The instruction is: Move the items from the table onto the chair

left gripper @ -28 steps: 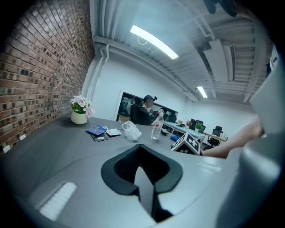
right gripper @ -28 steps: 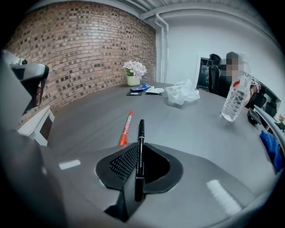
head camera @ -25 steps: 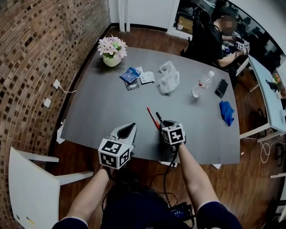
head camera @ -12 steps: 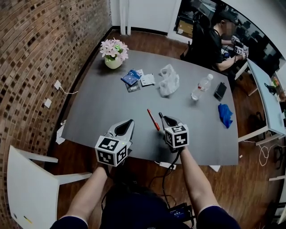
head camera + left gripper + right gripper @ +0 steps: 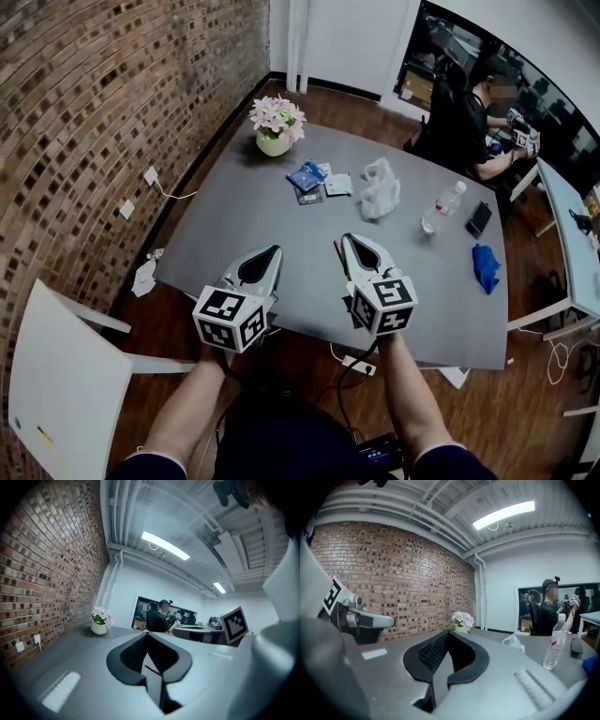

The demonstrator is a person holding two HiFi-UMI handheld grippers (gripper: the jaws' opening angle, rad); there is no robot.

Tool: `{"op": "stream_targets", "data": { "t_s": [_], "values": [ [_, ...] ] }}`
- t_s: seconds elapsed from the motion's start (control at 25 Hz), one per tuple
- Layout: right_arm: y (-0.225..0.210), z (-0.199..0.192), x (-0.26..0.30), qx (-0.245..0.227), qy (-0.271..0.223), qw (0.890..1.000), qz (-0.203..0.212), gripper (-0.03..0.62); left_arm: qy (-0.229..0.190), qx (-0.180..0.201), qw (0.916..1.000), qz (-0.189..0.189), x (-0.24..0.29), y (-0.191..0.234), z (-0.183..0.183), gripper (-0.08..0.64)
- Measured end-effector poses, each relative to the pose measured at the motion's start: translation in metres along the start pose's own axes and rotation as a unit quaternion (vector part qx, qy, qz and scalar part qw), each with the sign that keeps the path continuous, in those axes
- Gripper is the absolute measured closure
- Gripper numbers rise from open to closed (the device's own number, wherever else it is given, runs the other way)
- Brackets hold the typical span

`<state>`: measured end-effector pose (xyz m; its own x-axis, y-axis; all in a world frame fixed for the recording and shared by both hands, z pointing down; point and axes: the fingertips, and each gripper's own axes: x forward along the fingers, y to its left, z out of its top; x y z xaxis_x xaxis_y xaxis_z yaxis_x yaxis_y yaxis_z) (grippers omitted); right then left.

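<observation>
Both grippers hover over the near edge of the grey table (image 5: 225, 225). My left gripper (image 5: 274, 251) (image 5: 147, 633) is shut with nothing in it. My right gripper (image 5: 349, 238) (image 5: 449, 633) is shut too, and no object shows between its jaws. A red pen (image 5: 337, 257) (image 5: 152, 669) lies just left of the right gripper's tip. The black pen is hidden in every view. Farther back lie a blue packet (image 5: 307, 176), a white packet (image 5: 337, 184), a crumpled plastic bag (image 5: 380, 187) (image 5: 513, 641), a water bottle (image 5: 442, 206) (image 5: 553, 651), a phone (image 5: 479, 218) and a blue cloth (image 5: 486, 267). The white chair (image 5: 66, 384) stands at the lower left.
A pot of pink flowers (image 5: 275, 127) (image 5: 99, 620) (image 5: 461, 620) sits at the table's far left corner. A brick wall (image 5: 94, 112) runs along the left. A person (image 5: 478, 112) sits at a desk behind the far right corner. Cables and a power strip (image 5: 356, 361) lie under the table's near edge.
My right gripper has lifted from beside the pens and looms larger. The black pen that lay at its tip no longer shows. The head view has swung left and back.
</observation>
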<state>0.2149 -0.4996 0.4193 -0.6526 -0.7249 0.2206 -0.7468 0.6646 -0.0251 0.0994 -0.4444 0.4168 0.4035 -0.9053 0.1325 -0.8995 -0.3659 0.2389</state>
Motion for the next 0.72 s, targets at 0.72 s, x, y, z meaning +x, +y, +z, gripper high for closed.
{"op": "stream_targets", "data": {
  "t_s": [0.72],
  "values": [
    [0.226,0.088,0.035,-0.062,-0.091,0.962,0.248,0.591,-0.104,0.020,0.9705,0.216,-0.196,0.090,0.059,0.548]
  ]
}}
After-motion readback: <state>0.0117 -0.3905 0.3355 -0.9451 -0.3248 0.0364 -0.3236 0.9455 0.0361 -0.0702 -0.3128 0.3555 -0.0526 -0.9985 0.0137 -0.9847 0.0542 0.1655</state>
